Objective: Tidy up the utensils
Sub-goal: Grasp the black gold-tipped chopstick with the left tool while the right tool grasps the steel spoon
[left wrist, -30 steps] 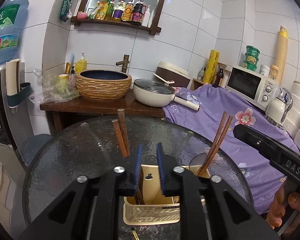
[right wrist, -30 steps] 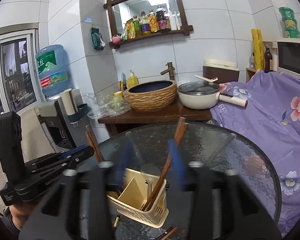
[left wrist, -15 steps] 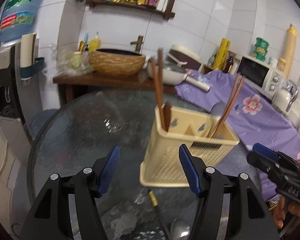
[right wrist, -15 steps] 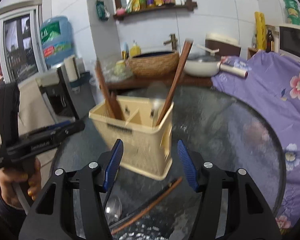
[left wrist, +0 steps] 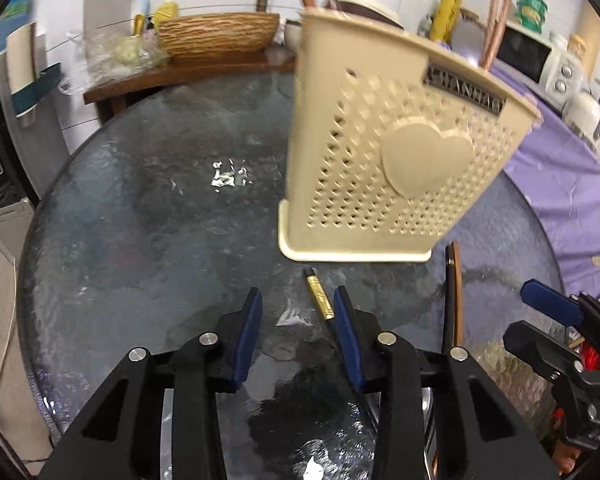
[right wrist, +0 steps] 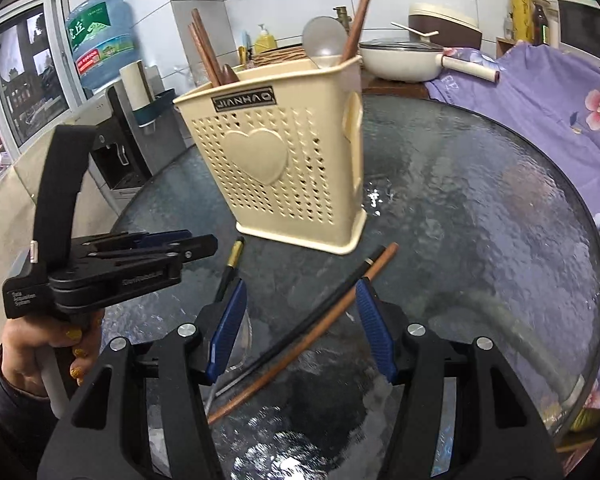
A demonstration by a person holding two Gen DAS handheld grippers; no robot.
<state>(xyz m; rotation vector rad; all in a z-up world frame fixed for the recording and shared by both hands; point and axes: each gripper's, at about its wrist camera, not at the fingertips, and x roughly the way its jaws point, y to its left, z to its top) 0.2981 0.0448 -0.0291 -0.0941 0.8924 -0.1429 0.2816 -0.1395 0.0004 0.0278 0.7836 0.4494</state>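
Your left gripper is closing over the gold-banded chopstick at lower centre, not yet pinching it. Your right gripper gapes empty above the wooden chopstick (both low for pickup). The caddy waits mid-frame.

The utensil holder is blurred in the left view, its label unreadable. The brown chopstick runs hidden under the right hand-held gripper.
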